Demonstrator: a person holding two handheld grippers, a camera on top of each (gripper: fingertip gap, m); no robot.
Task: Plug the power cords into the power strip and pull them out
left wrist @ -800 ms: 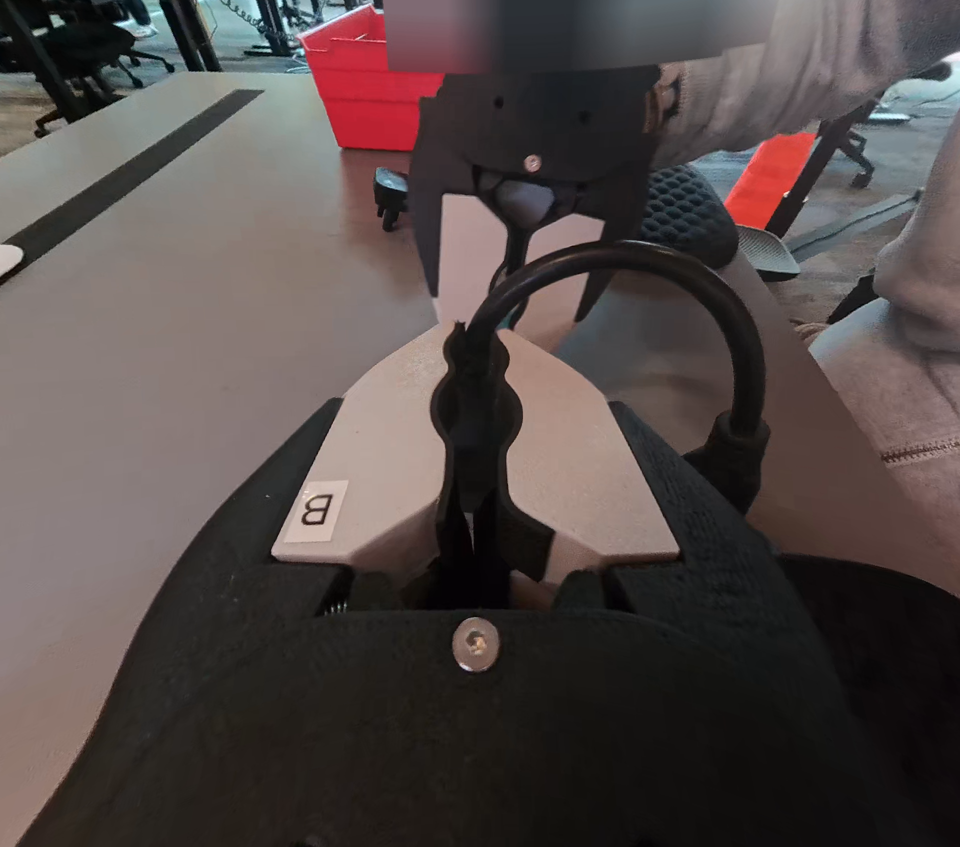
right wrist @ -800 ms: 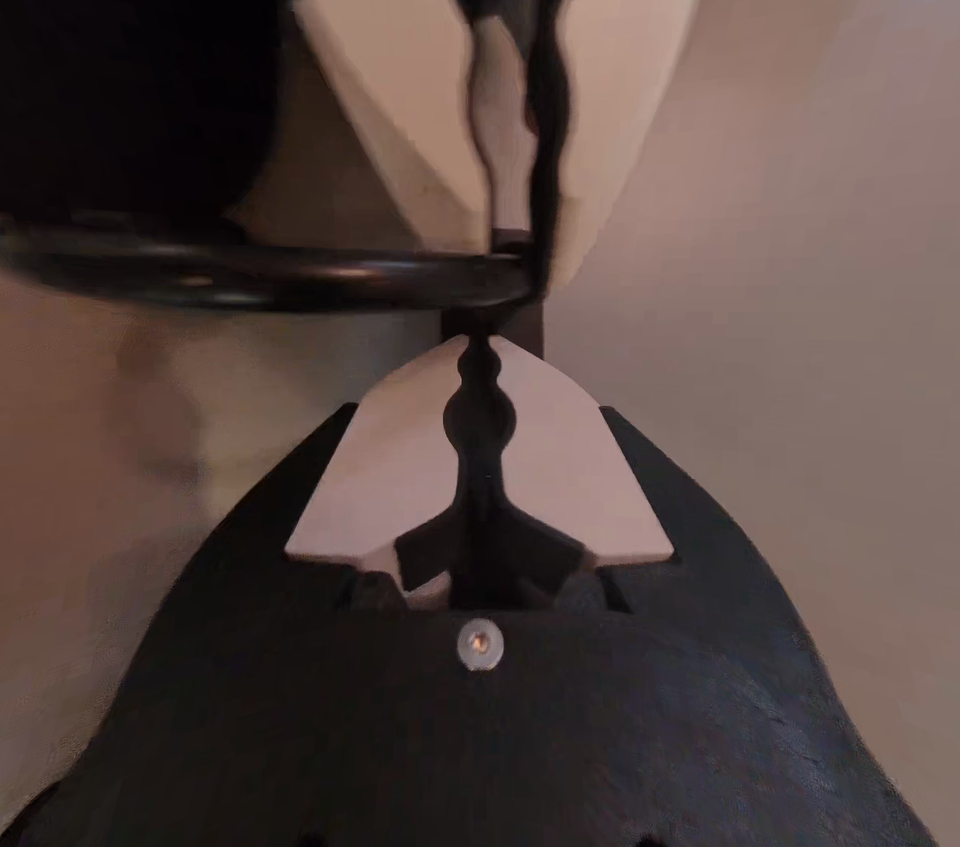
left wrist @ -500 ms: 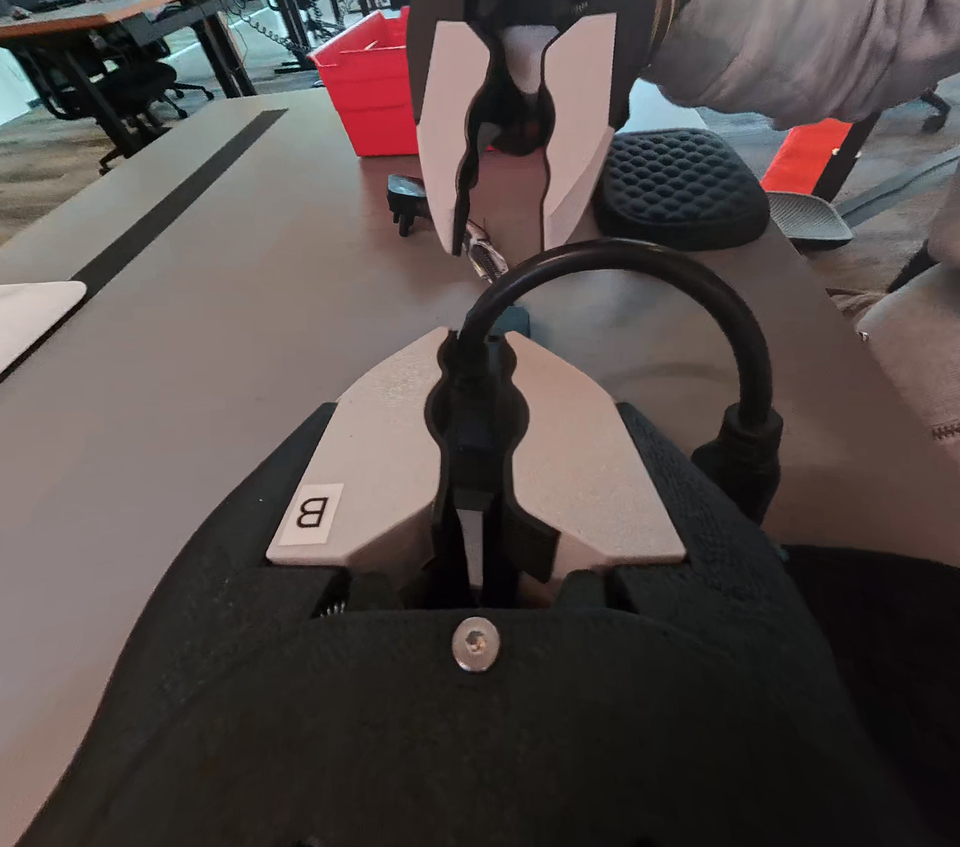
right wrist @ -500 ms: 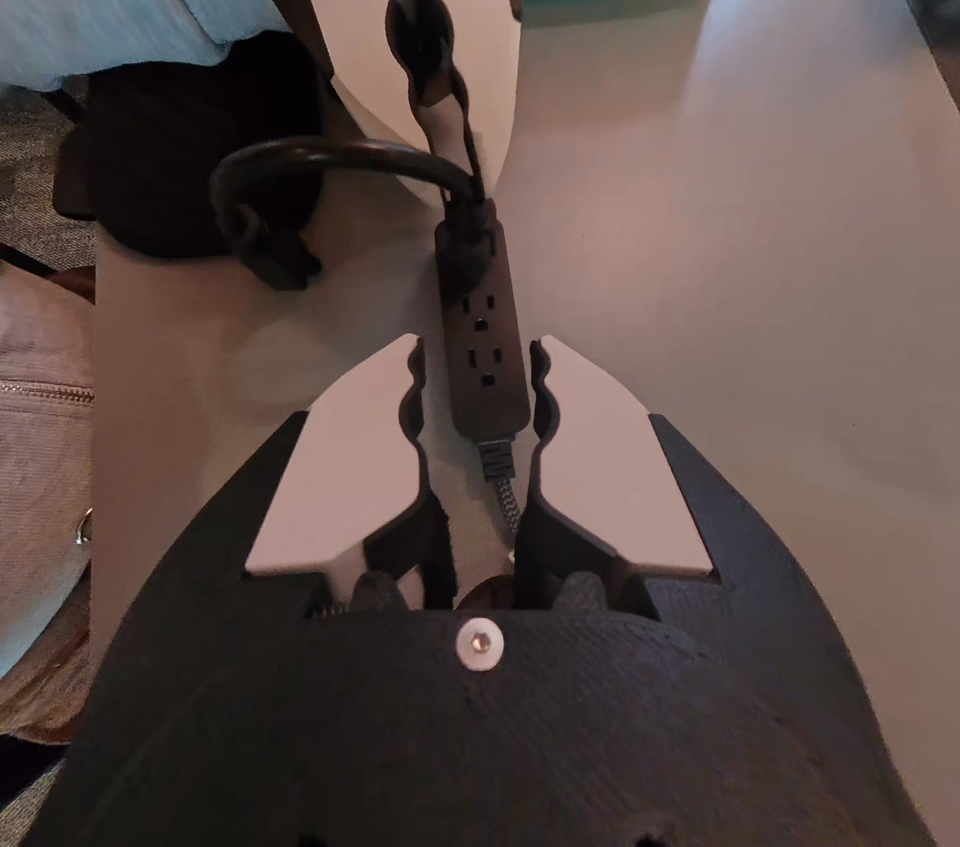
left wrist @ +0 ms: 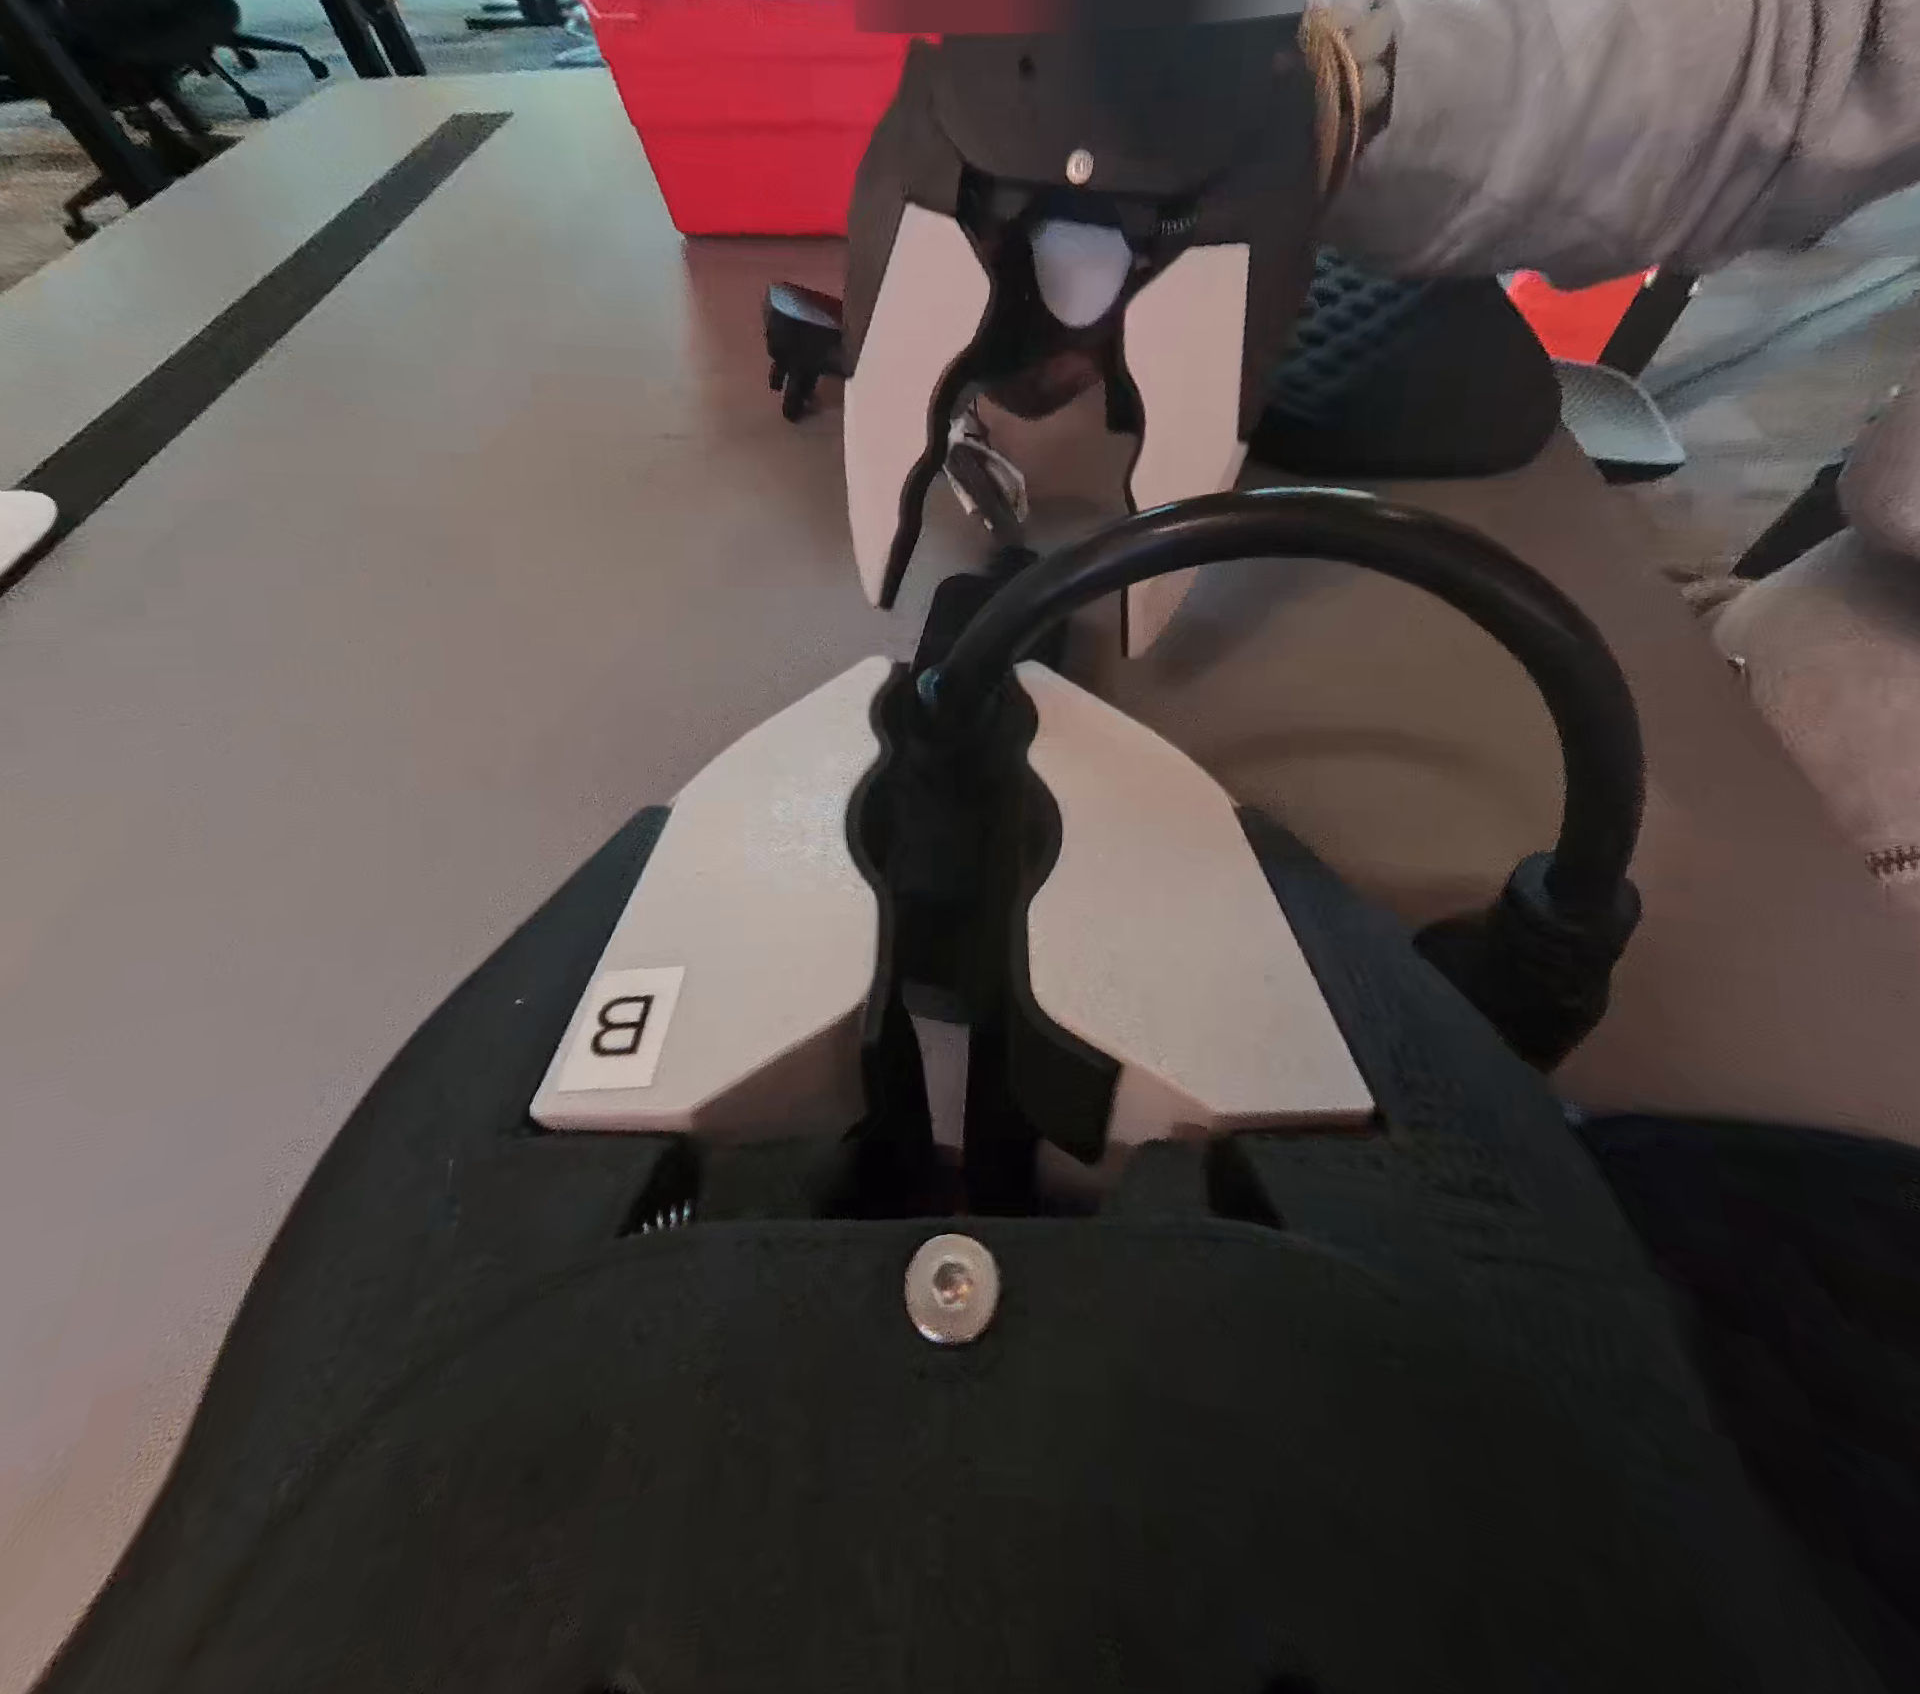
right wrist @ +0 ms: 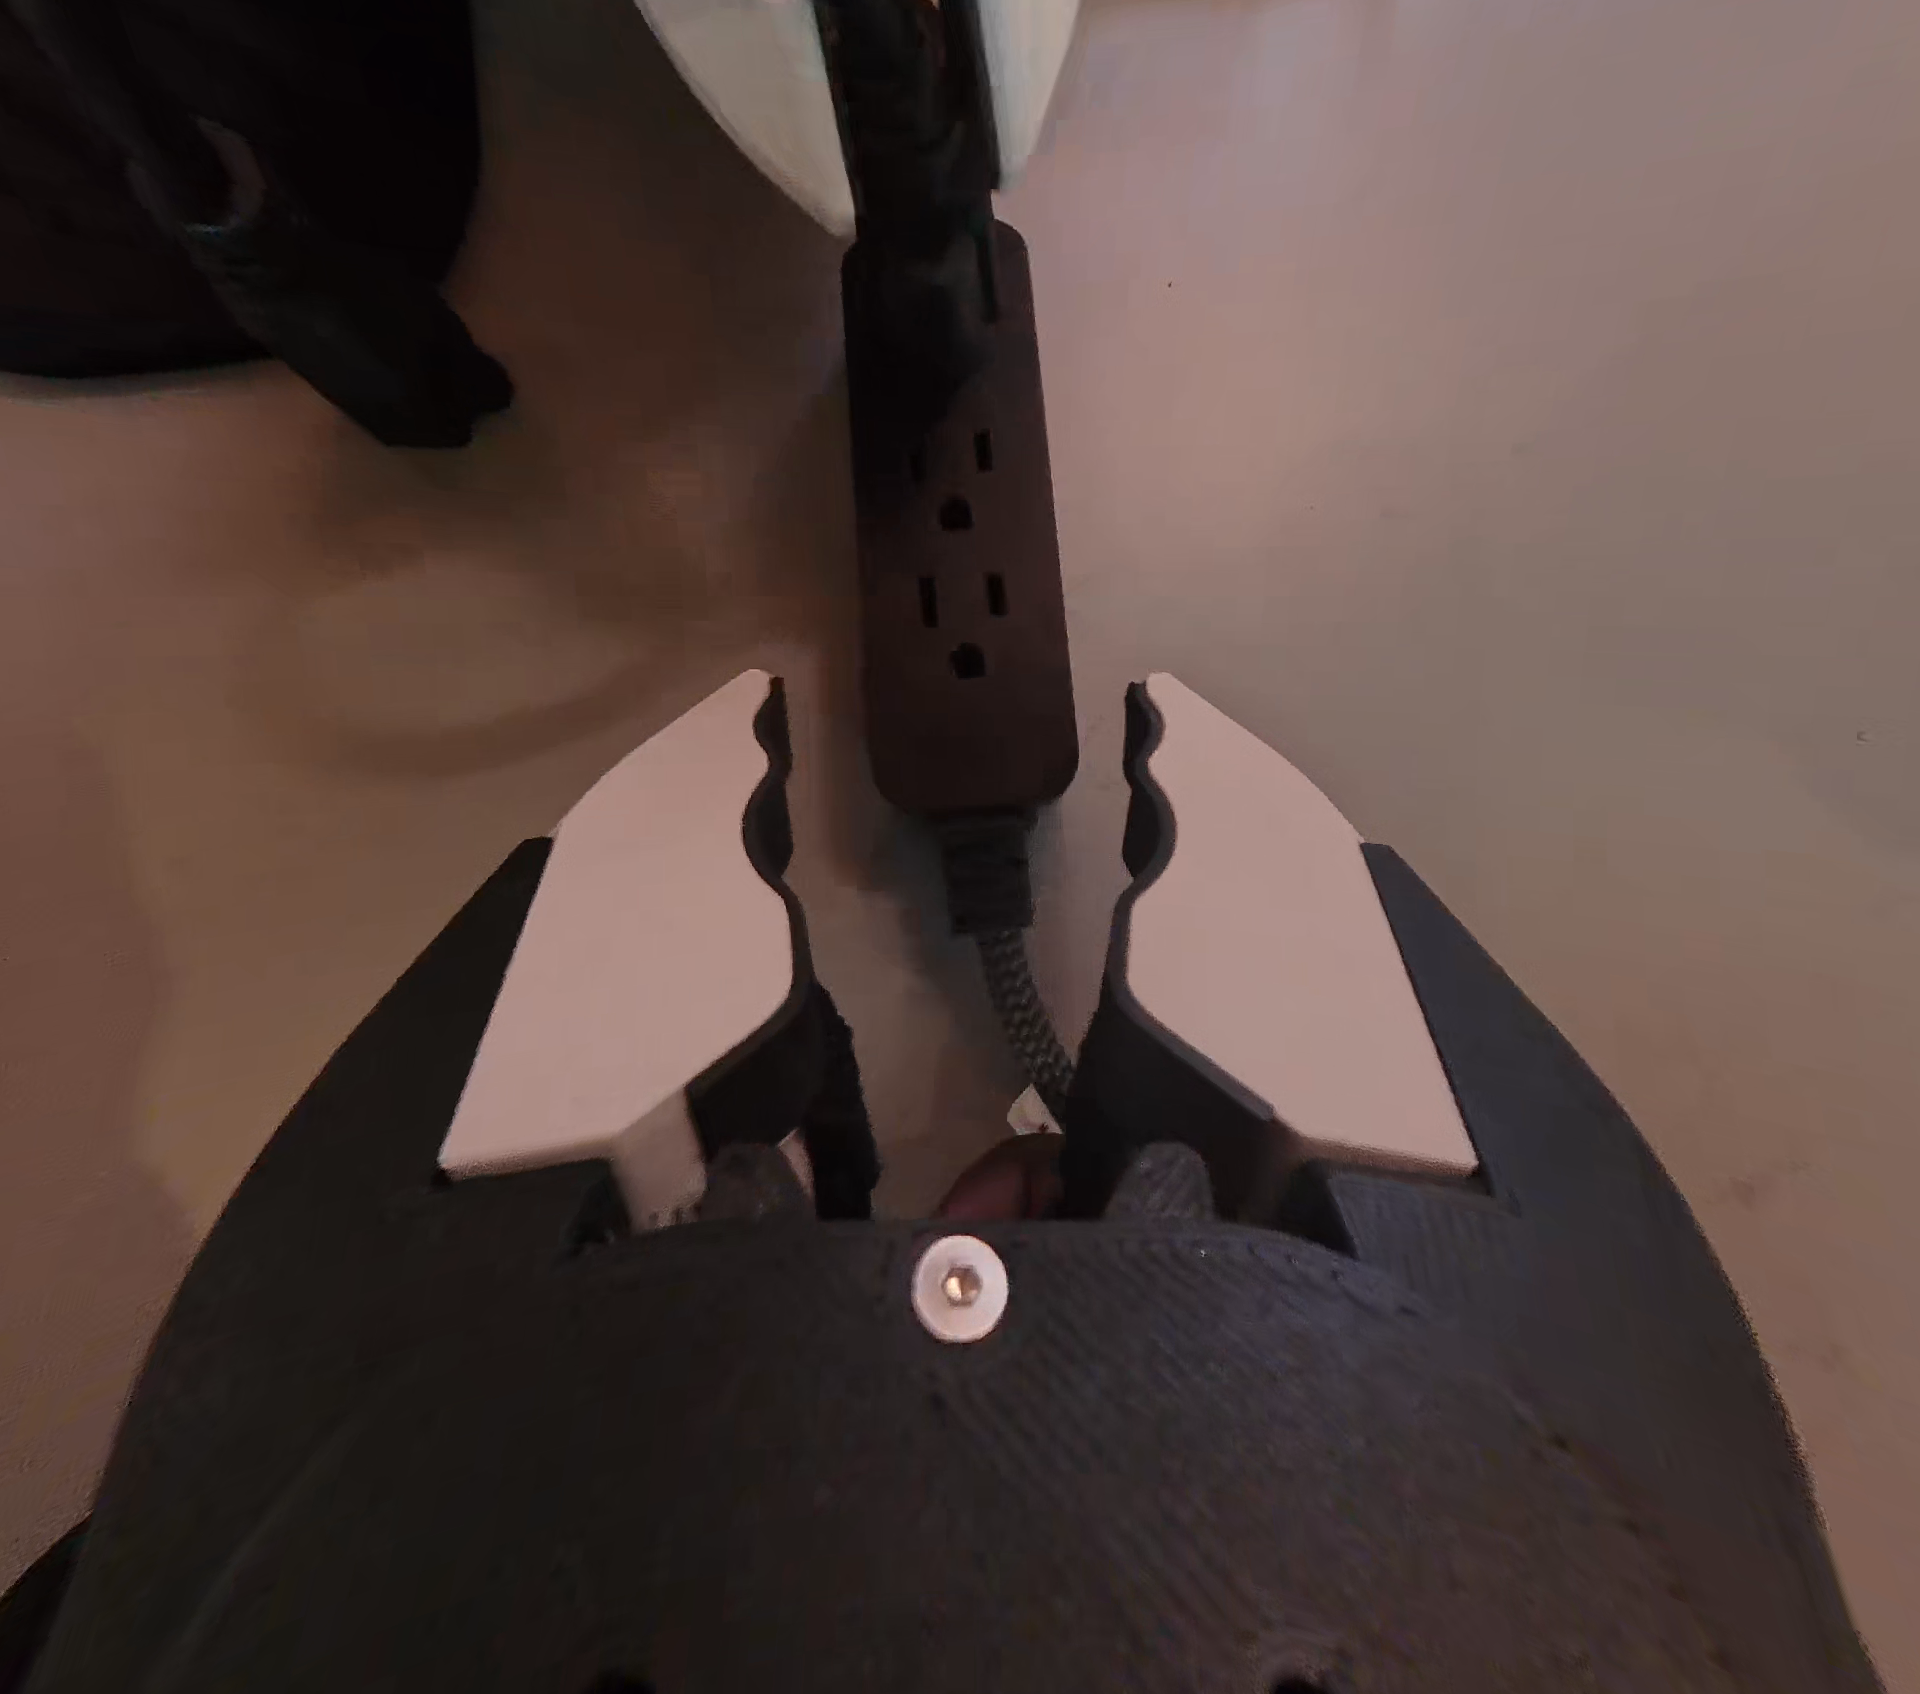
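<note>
Where one grey table (left wrist: 312,605) carries one red bin (left wrist: 748,86) at 12 o'clock, one black power strip (right wrist: 961,564) lies lengthwise from 6 to 12, cable nearest the spread right gripper (right wrist: 956,688), left gripper (left wrist: 956,678) clamped on one plug (right wrist: 914,117) at its far end.

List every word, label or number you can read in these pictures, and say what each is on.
White sticker on a finger of the left gripper: one printed mark, not copied here.
Small tag on the braided cord: too blurred to read.
Power strip: none visible.
</note>
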